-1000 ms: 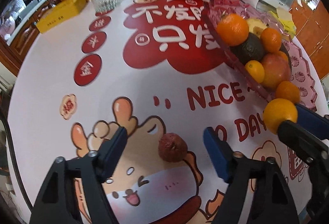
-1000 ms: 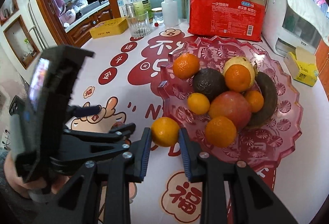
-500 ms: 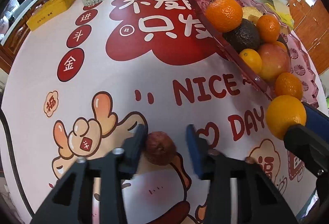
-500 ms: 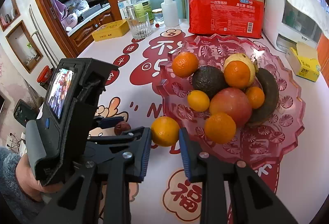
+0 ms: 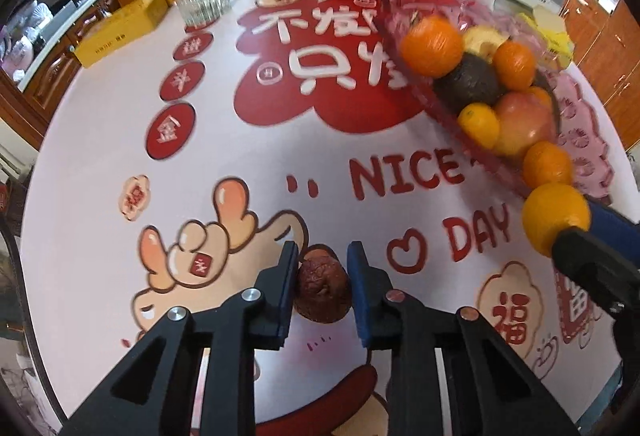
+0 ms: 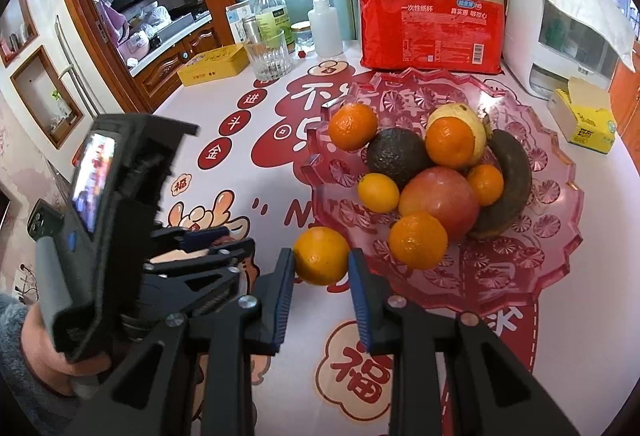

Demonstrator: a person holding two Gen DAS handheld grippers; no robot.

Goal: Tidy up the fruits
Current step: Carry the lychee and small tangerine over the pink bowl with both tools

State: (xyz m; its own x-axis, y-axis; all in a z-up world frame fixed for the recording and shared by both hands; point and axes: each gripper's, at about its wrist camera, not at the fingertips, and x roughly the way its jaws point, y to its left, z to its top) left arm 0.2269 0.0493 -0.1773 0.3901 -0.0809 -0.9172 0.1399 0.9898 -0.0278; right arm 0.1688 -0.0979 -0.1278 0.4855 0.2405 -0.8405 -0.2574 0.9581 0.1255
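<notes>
My left gripper (image 5: 322,268) is shut on a small wrinkled dark-red fruit (image 5: 322,290), just above the printed tablecloth. My right gripper (image 6: 320,268) is shut on an orange (image 6: 321,255), held beside the near-left rim of the pink glass fruit dish (image 6: 552,248). The same orange (image 5: 556,218) shows at the right edge of the left wrist view. The dish (image 5: 584,140) holds several oranges, a dark avocado (image 6: 394,156), a red apple (image 6: 440,198), a yellow fruit and a dark banana (image 6: 506,184). The left gripper's body (image 6: 104,220), in a person's hand, hides the dark-red fruit in the right wrist view.
At the table's far side stand a red pack of paper cups (image 6: 432,30), a white appliance (image 6: 560,32), a glass tumbler (image 6: 268,56), bottles, a yellow tin (image 6: 214,64) and a yellow box (image 6: 584,120). Wooden cabinets lie beyond the table's left edge.
My left gripper's jaws closed from wide open onto the dark-red fruit and lifted it slightly. The right gripper kept still with the orange.
</notes>
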